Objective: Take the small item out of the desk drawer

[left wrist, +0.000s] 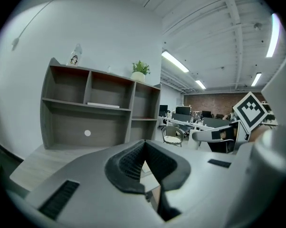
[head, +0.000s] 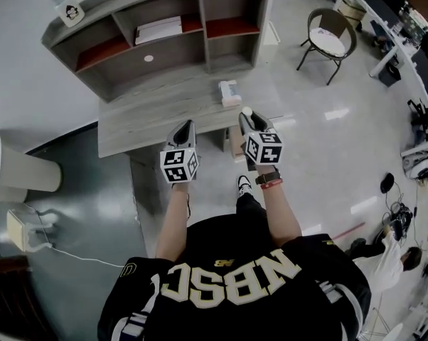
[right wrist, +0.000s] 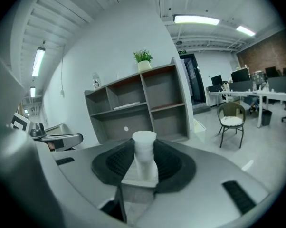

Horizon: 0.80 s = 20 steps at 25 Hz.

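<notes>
A shelf unit (head: 182,52) holds papers (head: 158,29), with a plant (left wrist: 140,69) on top. A chair (head: 328,38) stands well apart.

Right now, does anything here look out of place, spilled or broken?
Nothing stands out. The desk is tidy, with only a white box near its front edge, and nothing is spilled on the floor around it. The right gripper holds a small white bottle upright; the left gripper is empty.

Head camera overhead, steeply down, worktop (head: 150,116) at 12 o'clock, left tongs (head: 187,128) and right tongs (head: 249,119) cameras near level, all sharing shelf unit (head: 164,34).
</notes>
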{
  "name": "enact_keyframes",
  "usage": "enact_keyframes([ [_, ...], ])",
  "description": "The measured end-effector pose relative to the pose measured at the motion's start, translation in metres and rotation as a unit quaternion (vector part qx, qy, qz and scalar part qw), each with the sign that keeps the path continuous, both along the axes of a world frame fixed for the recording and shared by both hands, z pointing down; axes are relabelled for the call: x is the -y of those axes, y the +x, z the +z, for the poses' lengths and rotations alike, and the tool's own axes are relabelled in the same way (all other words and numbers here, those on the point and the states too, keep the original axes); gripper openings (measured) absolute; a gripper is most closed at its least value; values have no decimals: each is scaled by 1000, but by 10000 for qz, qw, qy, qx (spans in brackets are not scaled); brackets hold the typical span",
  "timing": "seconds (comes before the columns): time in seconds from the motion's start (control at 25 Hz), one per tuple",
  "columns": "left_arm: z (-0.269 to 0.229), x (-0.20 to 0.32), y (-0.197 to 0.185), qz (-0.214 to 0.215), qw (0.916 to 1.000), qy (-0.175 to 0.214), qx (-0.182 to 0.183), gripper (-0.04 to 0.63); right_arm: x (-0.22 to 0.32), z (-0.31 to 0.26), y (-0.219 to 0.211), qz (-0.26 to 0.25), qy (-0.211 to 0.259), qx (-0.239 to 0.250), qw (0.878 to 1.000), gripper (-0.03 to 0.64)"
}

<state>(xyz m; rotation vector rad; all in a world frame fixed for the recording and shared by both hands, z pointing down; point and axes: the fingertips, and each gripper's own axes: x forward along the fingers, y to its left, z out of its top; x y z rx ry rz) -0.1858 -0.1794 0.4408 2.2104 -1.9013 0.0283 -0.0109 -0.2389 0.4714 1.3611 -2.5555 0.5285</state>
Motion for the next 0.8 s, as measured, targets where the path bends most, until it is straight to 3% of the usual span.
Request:
enact_keyframes([
  [0.44,-88,19,-20,-248,9944,948,390,12,23,-92,-19,-196,1013,67,9946,133],
  [0.8,-135,15,-12,-152,9888,1441,361,12,13,-156,-17,-47,1920,73,9814,133],
])
